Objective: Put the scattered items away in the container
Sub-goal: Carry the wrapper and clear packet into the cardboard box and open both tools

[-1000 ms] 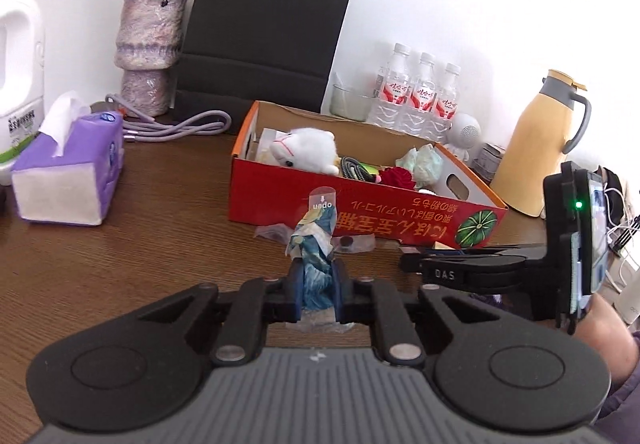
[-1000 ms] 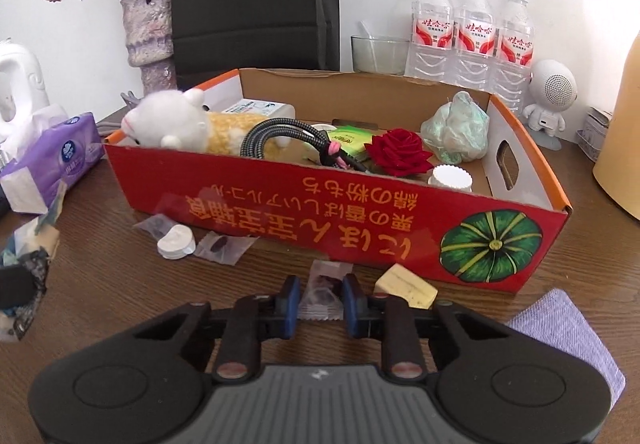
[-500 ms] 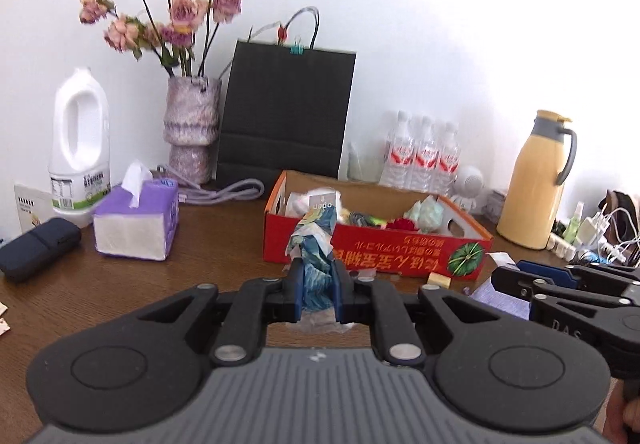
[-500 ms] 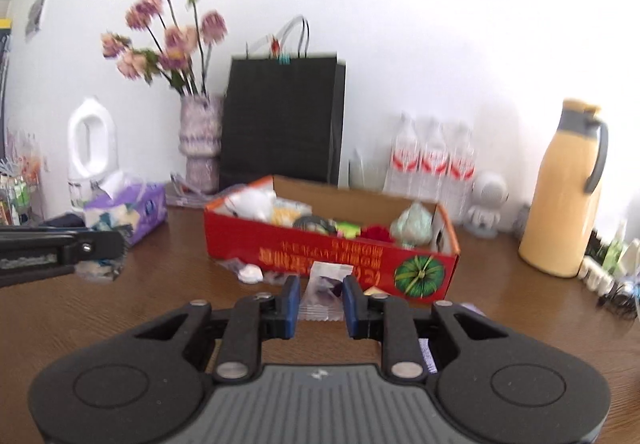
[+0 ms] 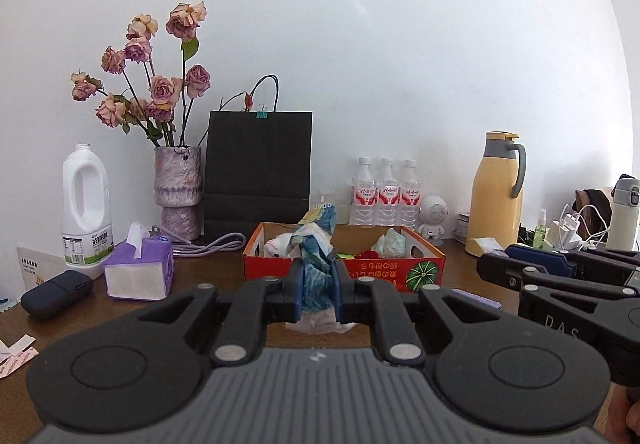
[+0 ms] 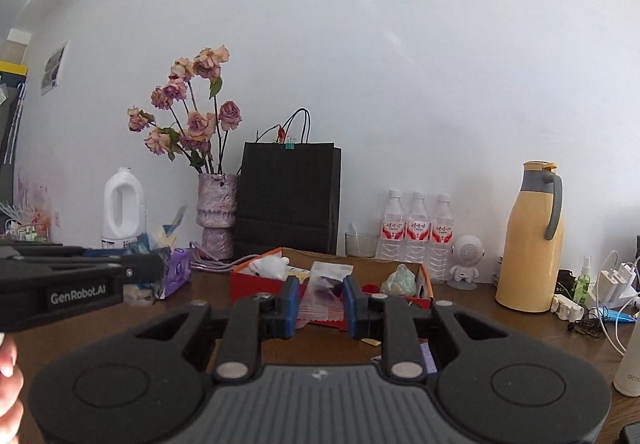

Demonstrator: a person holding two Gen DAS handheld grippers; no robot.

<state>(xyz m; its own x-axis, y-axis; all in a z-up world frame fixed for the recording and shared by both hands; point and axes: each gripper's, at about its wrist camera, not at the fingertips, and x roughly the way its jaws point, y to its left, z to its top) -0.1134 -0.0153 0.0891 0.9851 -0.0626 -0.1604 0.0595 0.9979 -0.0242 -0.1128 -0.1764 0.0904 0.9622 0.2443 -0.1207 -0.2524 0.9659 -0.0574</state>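
Left gripper: clamped on blue-patterned wipe packet.
Right gripper: clamped on clear sachet, contents perhaps dark.
Change: both pulled back from red cardboard box at desk's rear, raised.
Meaning: both packets lifted, not yet dropped in.

Open lane to box, clutter behind

Bare table before red box; black bag, bottles, vase block far side; jug right.
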